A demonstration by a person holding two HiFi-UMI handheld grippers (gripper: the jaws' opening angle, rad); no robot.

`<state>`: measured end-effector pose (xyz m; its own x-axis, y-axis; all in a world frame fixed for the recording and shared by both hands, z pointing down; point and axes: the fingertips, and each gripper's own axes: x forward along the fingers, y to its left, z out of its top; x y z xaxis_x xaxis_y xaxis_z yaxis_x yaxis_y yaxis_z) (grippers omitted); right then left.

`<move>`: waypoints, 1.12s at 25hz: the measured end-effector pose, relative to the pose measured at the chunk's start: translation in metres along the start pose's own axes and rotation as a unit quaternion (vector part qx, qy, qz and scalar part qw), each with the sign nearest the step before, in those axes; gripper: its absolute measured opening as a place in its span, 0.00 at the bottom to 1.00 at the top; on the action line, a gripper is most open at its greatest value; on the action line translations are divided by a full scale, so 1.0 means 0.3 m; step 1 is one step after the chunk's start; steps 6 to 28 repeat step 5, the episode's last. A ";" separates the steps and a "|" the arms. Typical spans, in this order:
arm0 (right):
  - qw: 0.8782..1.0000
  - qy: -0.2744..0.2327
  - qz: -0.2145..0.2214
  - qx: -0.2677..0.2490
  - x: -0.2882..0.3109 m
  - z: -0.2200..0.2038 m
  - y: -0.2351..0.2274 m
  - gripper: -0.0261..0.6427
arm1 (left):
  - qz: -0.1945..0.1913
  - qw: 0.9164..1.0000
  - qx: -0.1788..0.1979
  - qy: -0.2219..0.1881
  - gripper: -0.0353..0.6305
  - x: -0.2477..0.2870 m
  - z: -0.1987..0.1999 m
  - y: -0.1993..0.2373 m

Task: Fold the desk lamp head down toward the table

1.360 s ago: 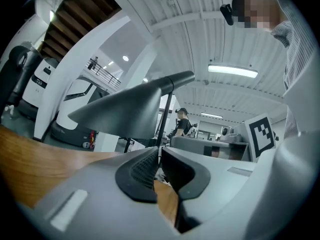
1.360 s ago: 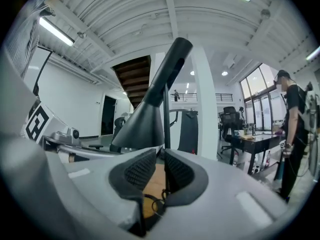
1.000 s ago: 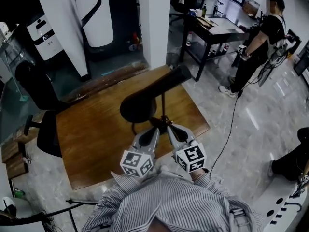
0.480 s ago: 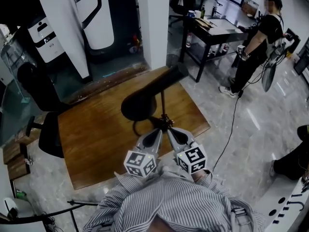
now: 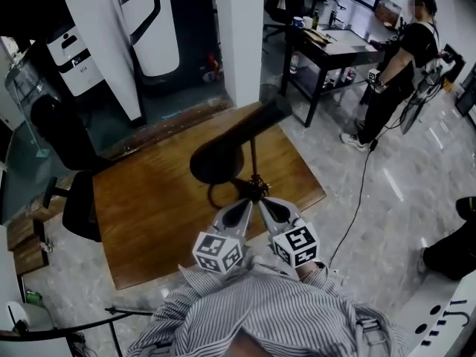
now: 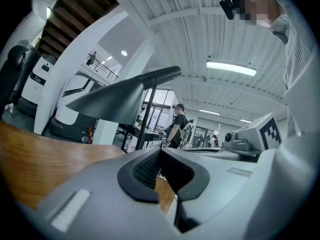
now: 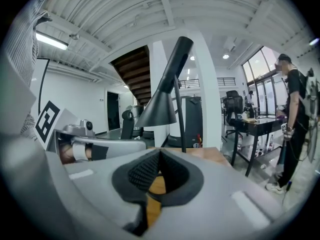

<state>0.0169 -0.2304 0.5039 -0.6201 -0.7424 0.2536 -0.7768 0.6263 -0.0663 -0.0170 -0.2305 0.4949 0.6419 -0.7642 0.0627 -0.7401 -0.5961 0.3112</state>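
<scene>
Black desk lamp (image 5: 232, 141) on the near half of the wooden desk (image 5: 149, 214), carried on a thin upright stem (image 5: 253, 162). The head is a matt black cone. In the head view its long axis runs from the wide mouth at lower left to the narrow end at upper right. The left gripper (image 5: 242, 201) and right gripper (image 5: 260, 199) converge near the stem's foot, each with jaws pressed together on nothing. Surroundings: grey polished floor (image 5: 387, 192), white pillar (image 5: 239, 36), and a person (image 5: 401, 58) at a black table (image 5: 335, 47).

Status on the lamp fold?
Left gripper shut, empty; right gripper shut, empty. Lamp head raised on its pole, not yet folded. Nothing visible on the table beneath it.
</scene>
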 end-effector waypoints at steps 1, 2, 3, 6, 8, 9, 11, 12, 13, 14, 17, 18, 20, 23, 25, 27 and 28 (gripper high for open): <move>1.000 0.001 0.000 -0.002 -0.001 0.000 0.001 0.04 | 0.001 1.000 0.000 0.001 0.06 -0.001 -0.001 0.000; 1.000 0.002 0.000 -0.006 -0.001 0.002 0.004 0.04 | 0.001 1.000 0.000 0.002 0.06 -0.001 -0.002 -0.001; 1.000 0.003 0.002 -0.009 -0.002 0.003 0.008 0.04 | 0.002 1.000 0.000 0.003 0.06 -0.002 -0.002 -0.003; 1.000 0.004 0.005 -0.014 -0.004 0.007 0.020 0.04 | 0.003 1.000 0.000 0.005 0.06 -0.004 -0.004 -0.009; 1.000 0.004 0.005 -0.014 -0.004 0.007 0.020 0.04 | 0.003 1.000 0.000 0.005 0.06 -0.004 -0.004 -0.009; 1.000 0.004 0.005 -0.014 -0.004 0.007 0.020 0.04 | 0.003 1.000 0.000 0.005 0.06 -0.004 -0.004 -0.009; 1.000 0.004 0.005 -0.014 -0.004 0.007 0.020 0.04 | 0.003 1.000 0.000 0.005 0.06 -0.004 -0.004 -0.009; 1.000 0.004 0.005 -0.014 -0.004 0.007 0.020 0.04 | 0.003 1.000 0.000 0.005 0.06 -0.004 -0.004 -0.009; 1.000 0.004 0.005 -0.014 -0.004 0.007 0.020 0.04 | 0.003 1.000 0.000 0.005 0.06 -0.004 -0.004 -0.009; 1.000 0.004 0.005 -0.014 -0.004 0.007 0.020 0.04 | 0.003 1.000 0.000 0.005 0.06 -0.004 -0.004 -0.009; 1.000 0.004 0.005 -0.014 -0.004 0.007 0.020 0.04 | 0.003 1.000 0.000 0.005 0.06 -0.004 -0.004 -0.009; 1.000 0.004 0.005 -0.014 -0.004 0.007 0.020 0.04 | 0.003 1.000 0.000 0.005 0.06 -0.004 -0.004 -0.009; 1.000 0.004 0.005 -0.014 -0.004 0.007 0.020 0.04 | 0.003 1.000 0.000 0.005 0.06 -0.004 -0.004 -0.009; 1.000 0.004 0.005 -0.014 -0.004 0.007 0.020 0.04 | 0.003 1.000 0.000 0.005 0.06 -0.004 -0.004 -0.009; 1.000 0.004 0.005 -0.014 -0.004 0.007 0.020 0.04 | 0.003 1.000 0.000 0.005 0.06 -0.004 -0.004 -0.009; 1.000 0.004 0.005 -0.014 -0.004 0.007 0.020 0.04 | 0.003 1.000 0.000 0.005 0.06 -0.004 -0.004 -0.009; 1.000 0.004 0.005 -0.014 -0.004 0.007 0.020 0.04 | 0.003 1.000 0.000 0.005 0.06 -0.004 -0.004 -0.009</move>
